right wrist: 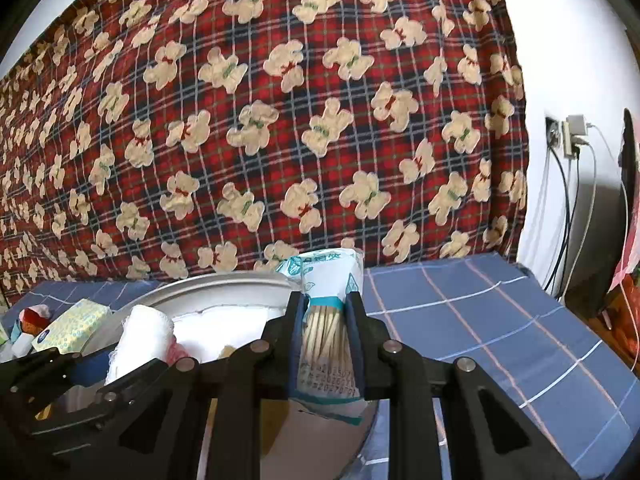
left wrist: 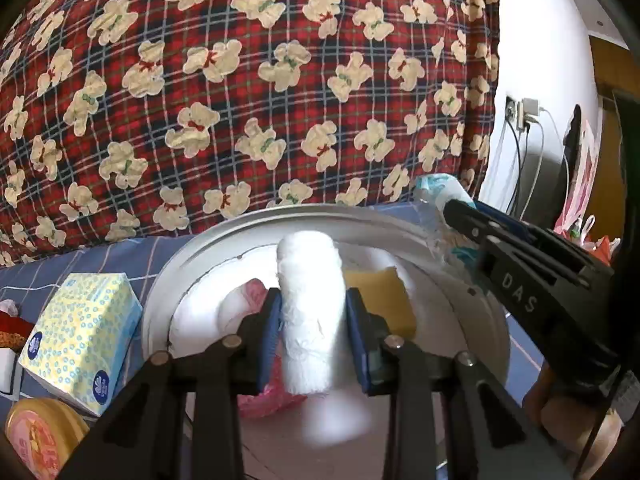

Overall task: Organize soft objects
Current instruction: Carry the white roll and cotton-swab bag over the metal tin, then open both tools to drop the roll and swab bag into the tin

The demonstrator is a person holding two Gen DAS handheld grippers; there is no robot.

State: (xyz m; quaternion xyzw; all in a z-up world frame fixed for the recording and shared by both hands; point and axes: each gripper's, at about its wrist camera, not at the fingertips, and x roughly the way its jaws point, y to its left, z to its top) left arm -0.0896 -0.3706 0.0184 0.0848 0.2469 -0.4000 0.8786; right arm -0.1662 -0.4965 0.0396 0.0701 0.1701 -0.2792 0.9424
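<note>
My left gripper is shut on a white rolled towel and holds it above a round white basin. In the basin lie a yellow sponge and a pink soft item. My right gripper is shut on a plastic pack of cotton swabs over the basin's right rim. The right gripper also shows in the left wrist view, at the basin's far right edge. The towel also shows in the right wrist view.
A yellow tissue pack lies left of the basin, with a round tin in front of it. A red plaid bear-print quilt rises behind. The blue checked sheet extends right. Cables and a socket are on the right wall.
</note>
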